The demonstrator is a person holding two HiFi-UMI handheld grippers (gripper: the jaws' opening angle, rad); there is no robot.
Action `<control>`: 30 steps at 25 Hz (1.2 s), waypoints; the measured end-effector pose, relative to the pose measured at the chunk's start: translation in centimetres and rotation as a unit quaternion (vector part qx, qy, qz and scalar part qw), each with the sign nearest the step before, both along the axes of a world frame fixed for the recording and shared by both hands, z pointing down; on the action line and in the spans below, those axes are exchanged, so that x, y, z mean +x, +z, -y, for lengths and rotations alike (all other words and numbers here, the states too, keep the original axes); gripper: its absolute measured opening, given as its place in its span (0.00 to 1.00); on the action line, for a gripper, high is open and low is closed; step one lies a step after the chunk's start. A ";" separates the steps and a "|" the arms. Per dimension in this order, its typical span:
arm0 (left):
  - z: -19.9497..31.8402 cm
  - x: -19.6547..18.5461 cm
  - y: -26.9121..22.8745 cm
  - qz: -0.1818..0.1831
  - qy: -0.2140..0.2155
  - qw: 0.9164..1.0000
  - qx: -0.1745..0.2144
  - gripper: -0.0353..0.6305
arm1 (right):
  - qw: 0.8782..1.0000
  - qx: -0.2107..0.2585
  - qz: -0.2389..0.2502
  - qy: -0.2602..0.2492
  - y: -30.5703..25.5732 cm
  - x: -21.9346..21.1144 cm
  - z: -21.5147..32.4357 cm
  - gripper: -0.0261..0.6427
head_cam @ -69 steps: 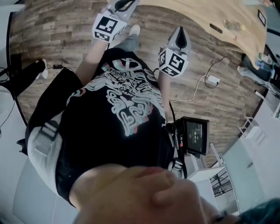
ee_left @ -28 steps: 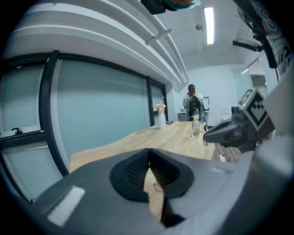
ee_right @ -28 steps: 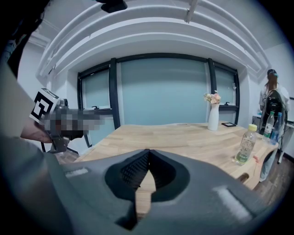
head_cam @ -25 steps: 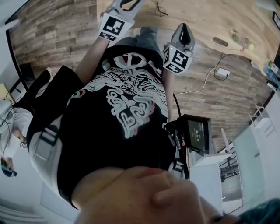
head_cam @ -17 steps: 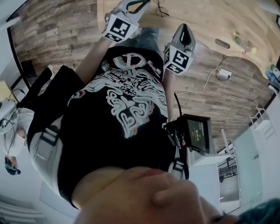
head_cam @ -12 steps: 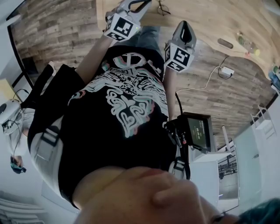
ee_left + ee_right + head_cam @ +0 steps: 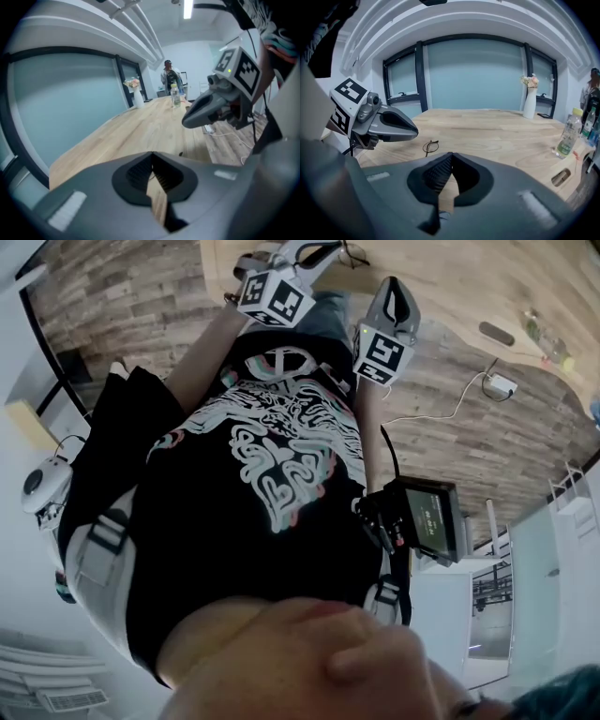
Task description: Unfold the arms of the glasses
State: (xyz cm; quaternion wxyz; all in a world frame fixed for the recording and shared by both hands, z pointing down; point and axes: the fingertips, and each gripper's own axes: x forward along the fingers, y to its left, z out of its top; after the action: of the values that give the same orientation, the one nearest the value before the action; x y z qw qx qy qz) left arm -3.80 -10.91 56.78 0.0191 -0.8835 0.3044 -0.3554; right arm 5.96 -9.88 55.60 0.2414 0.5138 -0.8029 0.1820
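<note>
The glasses (image 7: 431,146) are thin and dark-rimmed. They lie on the pale wooden table (image 7: 497,131) near its front edge, with their arms folded as far as I can tell. In the head view the glasses (image 7: 354,254) sit at the very top, just right of my left gripper (image 7: 323,249). My right gripper (image 7: 394,287) hangs over the floor by the table edge. In the right gripper view the jaws (image 7: 451,157) are shut with nothing between them, and the left gripper (image 7: 386,124) shows beside the glasses. The left gripper's jaws (image 7: 151,154) are shut and empty too.
On the table's right part stand a water bottle (image 7: 566,133), a white vase with flowers (image 7: 529,101) and a dark oblong object (image 7: 560,177). A power strip with cable (image 7: 503,383) lies on the wooden floor. A screen device (image 7: 427,521) hangs at my hip. A person (image 7: 168,75) stands far off.
I have moved up to the table. Both grippers have gone forward, the left one now over the table edge, and the glasses have come into view beside it.
</note>
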 end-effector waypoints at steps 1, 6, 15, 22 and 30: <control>-0.8 -0.1 0.2 0.009 0.007 1.000 0.001 0.04 | 1.000 0.000 -0.005 -0.008 0.0 -0.3 -0.5 0.04; -3.5 0.4 1.0 0.048 0.052 0.997 -0.008 0.04 | 1.000 -0.010 -0.005 -0.027 0.2 -1.0 -1.8 0.04; -6.4 1.5 1.4 0.121 0.164 0.978 -0.032 0.09 | 0.999 -0.007 0.021 -0.030 -1.0 -1.7 -2.0 0.04; -7.3 1.7 1.8 0.196 0.269 0.942 -0.037 0.09 | 0.999 -0.012 0.036 -0.024 -1.1 -2.2 -1.7 0.04; -7.3 1.7 2.4 0.227 0.296 0.927 -0.044 0.10 | 0.999 -0.018 0.042 -0.017 -0.8 -1.8 -2.1 0.04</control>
State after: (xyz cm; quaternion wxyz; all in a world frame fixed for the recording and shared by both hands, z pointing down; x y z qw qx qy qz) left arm -2.09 -3.63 59.22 0.1528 -0.8289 0.0005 -0.5381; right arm 4.20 -7.77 54.82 0.2195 0.4874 -0.8178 0.2133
